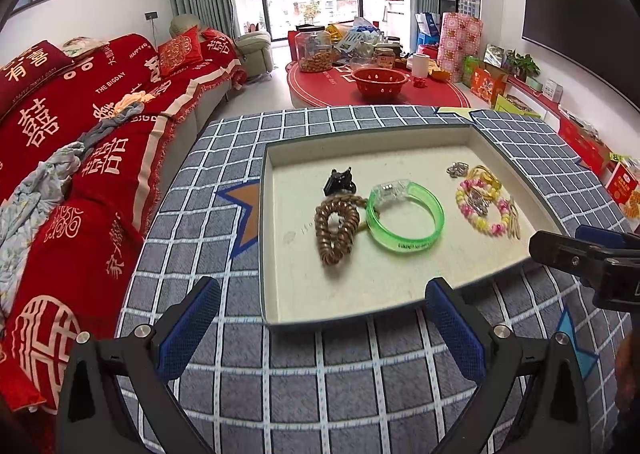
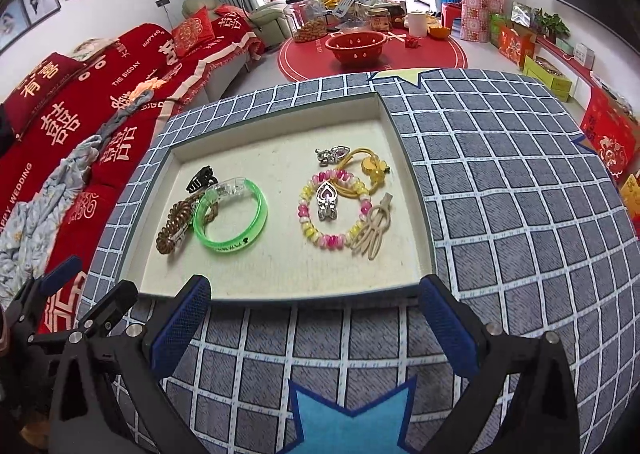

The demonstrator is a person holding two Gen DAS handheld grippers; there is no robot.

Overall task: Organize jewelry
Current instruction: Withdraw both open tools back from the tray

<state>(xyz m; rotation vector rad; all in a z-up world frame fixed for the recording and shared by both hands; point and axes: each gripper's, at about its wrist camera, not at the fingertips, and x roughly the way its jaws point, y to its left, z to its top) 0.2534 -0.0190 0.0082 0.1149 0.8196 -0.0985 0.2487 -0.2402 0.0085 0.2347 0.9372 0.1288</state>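
i hold my left gripper [image 1: 324, 328] and right gripper [image 2: 316, 320] above the desk with the grey checked cloth [image 2: 500, 190], both with fingers spread wide and nothing between them. just ahead sits the shallow cream tray with a dark rim [image 2: 276, 278]. in its left part lie a translucent green bangle [image 2: 231, 216], a brown spiral hair tie [image 2: 173, 225] touching it, and a small black claw clip [image 2: 201, 179]. to the right, well apart, a pink and yellow beaded bracelet [image 2: 320, 240] rings a silver heart pendant [image 2: 327, 201], beside a beige hair clip [image 2: 372, 232].
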